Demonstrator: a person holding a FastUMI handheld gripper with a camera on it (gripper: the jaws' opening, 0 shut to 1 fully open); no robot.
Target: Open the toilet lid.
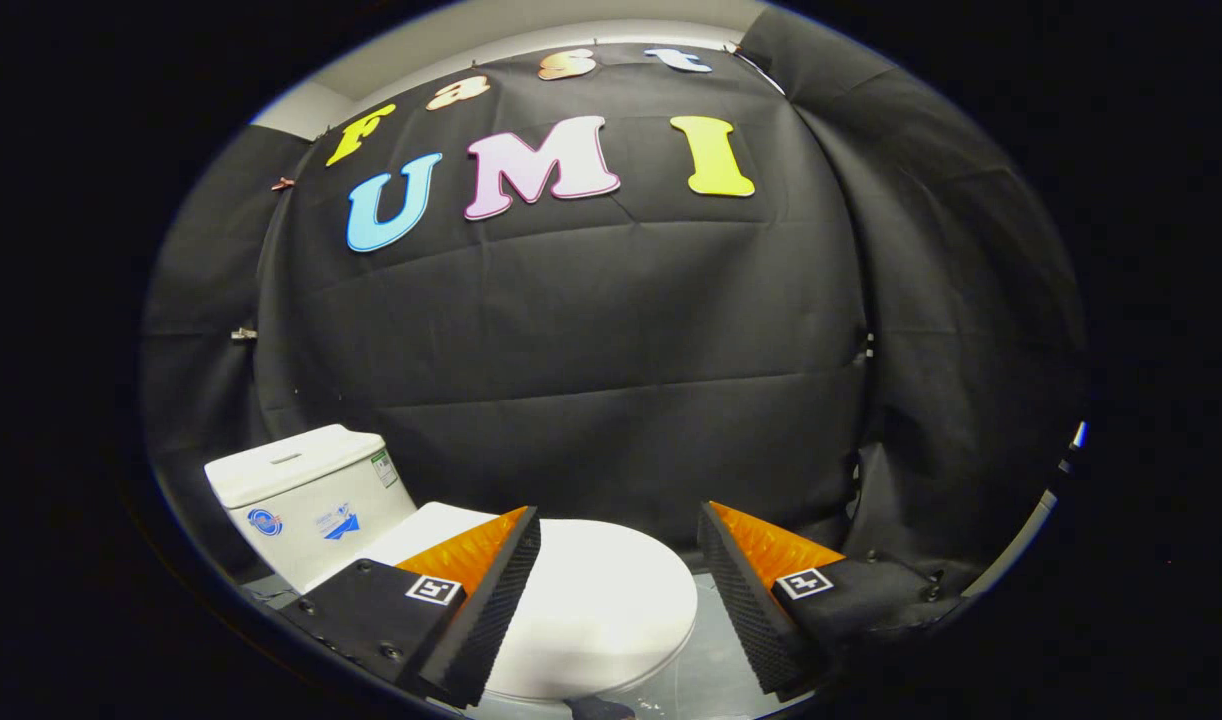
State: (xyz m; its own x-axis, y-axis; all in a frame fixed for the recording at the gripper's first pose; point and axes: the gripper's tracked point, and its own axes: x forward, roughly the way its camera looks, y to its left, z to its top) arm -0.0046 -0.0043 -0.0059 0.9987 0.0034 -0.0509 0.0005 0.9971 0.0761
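Overhead, the tool (pixel 619 560) hangs wide open — toilet lid (pixel 596 600) down, untouched.

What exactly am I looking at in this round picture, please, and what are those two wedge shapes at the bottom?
The wedges are the two fingers of a handheld gripper; a person carries it, and the camera rides on it, looking forward along the fingers. They stand apart, open, holding nothing. Between and just beyond them is a white toilet with its lid closed; the left finger overlaps the lid's near side in the image. The cistern sits beyond the left finger. Behind everything hangs the booth's black cloth wall.
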